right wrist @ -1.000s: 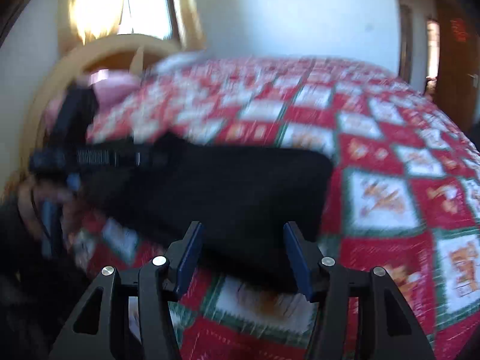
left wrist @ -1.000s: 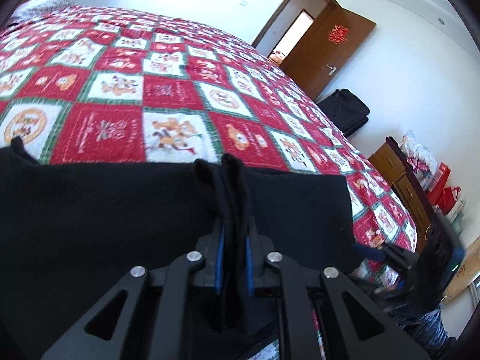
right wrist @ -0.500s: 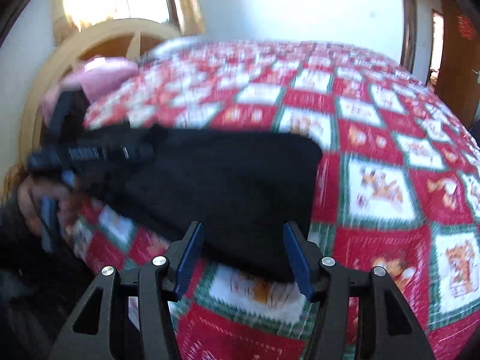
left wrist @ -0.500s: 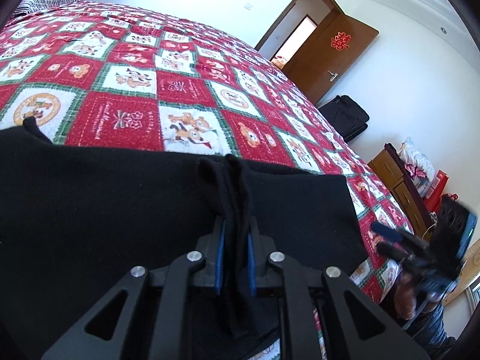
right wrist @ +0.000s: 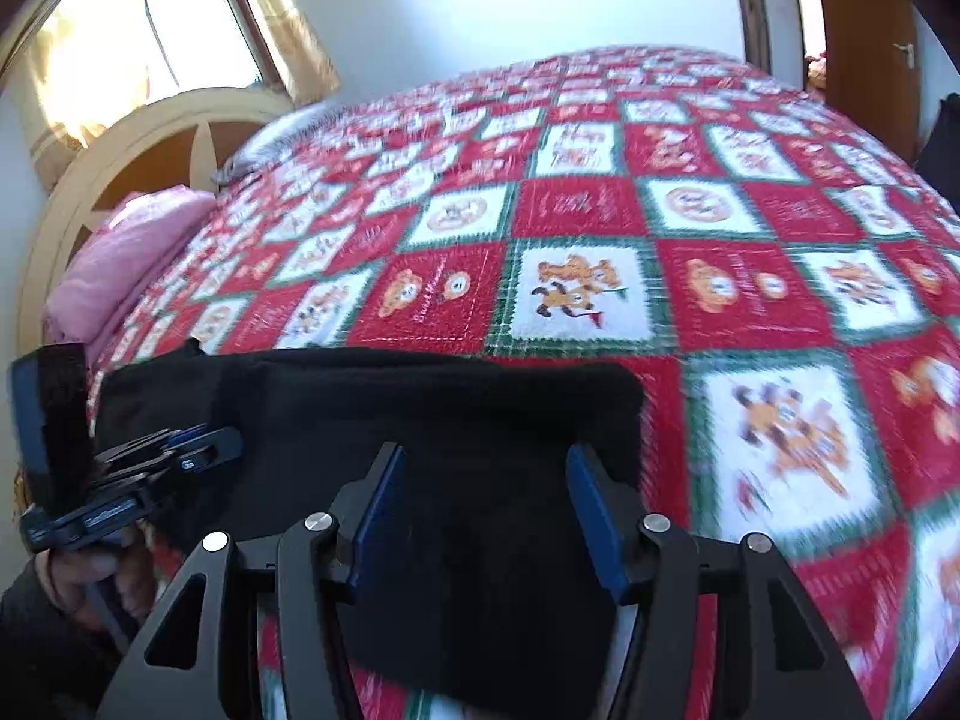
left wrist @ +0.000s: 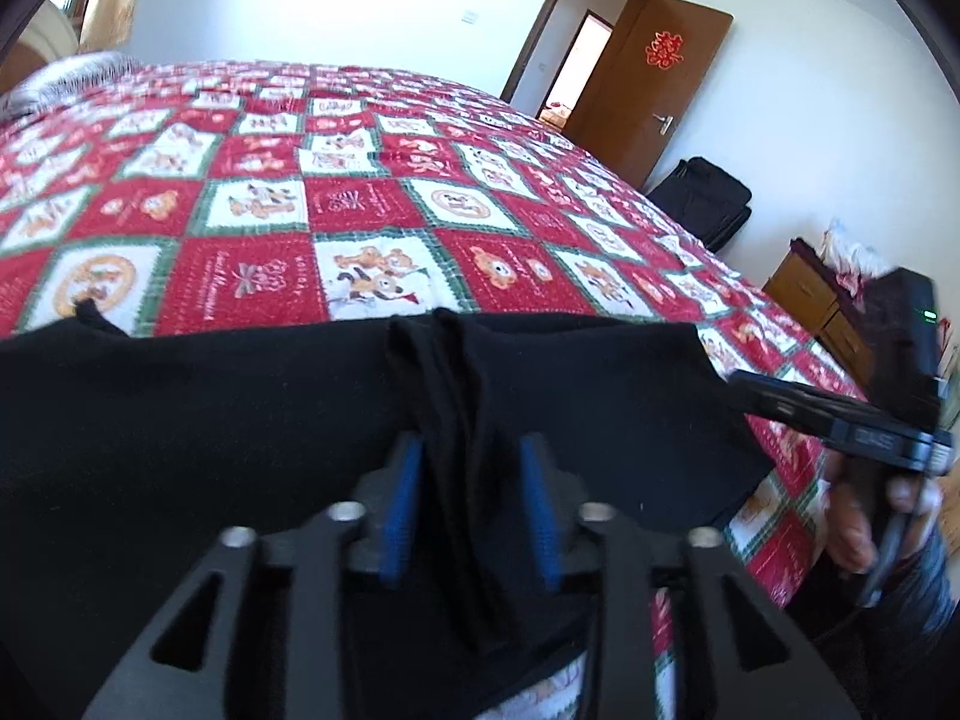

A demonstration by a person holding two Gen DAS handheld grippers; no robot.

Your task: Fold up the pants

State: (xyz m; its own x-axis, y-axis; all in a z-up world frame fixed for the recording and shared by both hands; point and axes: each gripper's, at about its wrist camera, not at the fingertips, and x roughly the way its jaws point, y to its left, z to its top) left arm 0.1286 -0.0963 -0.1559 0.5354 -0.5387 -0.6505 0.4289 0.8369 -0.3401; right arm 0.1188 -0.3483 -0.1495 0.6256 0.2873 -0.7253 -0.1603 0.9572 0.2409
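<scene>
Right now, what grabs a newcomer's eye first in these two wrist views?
The red, white and green cartoon-patch quilt fills the bed, and the black pants lie folded across its near edge. The left gripper is opening with a ridge of the black cloth between its blue pads, while the right gripper hangs open over the pants' other end. An open brown door with a red paper ornament stands beyond the bed.

Both wrist views look steeply down, close, sharing the pants [left wrist: 240, 420] and, somewhat blurred, the quilt [right wrist: 576, 216].

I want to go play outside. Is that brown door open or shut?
Open. The brown door is swung away from its frame, and a bright room shows through the doorway beside it.
</scene>
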